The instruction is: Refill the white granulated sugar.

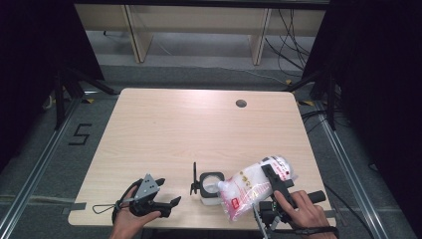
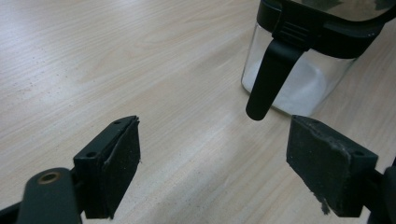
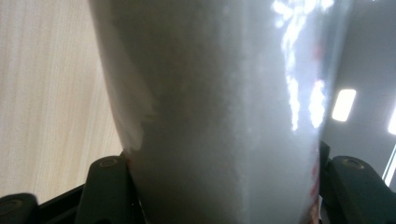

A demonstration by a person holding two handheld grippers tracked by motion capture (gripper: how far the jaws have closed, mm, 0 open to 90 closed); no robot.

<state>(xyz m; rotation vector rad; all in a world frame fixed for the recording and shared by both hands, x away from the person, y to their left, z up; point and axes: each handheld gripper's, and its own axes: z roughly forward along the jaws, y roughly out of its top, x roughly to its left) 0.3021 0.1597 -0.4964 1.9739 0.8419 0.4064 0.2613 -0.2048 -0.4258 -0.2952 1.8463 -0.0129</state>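
A numeral "5" [image 1: 79, 134], laid out in black tape strips, is readable on the grey floor [image 1: 45, 164] left of the table [image 1: 199, 124]. The bag [image 1: 251, 186] held over the jar [image 1: 211, 188] carries red printing on its white plastic, near its lower end and its far end; the characters are too small and blurred to read.

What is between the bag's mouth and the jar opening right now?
Nothing visible. The right gripper holds the bag tilted, its mouth at the open jar. The jar's lid is flipped up on the far side from the bag. The left gripper waits open, apart.
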